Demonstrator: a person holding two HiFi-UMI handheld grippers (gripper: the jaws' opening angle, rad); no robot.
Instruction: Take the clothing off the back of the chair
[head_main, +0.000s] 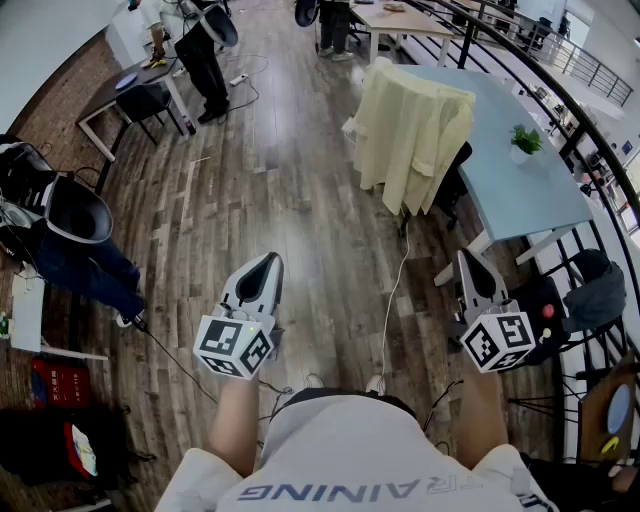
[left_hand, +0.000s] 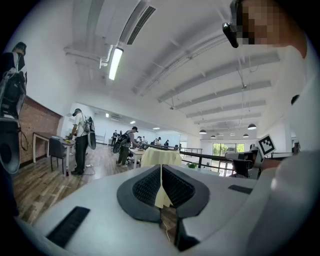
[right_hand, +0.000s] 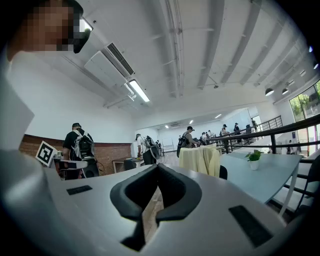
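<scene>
A pale yellow garment (head_main: 410, 135) hangs over the back of a black chair (head_main: 456, 182) pushed up to a light blue table, well ahead of me. It also shows far off as the garment (left_hand: 160, 156) in the left gripper view and the garment (right_hand: 200, 159) in the right gripper view. My left gripper (head_main: 268, 262) is held level over the wooden floor, shut and empty. My right gripper (head_main: 467, 258) is level beside it, also shut with nothing in it. Both are well short of the chair.
The light blue table (head_main: 520, 170) carries a small potted plant (head_main: 524, 142), with a black railing (head_main: 590, 190) behind it. A white cable (head_main: 392, 300) runs across the floor toward the chair. A person (head_main: 70, 230) stands at the left, others stand by desks farther back.
</scene>
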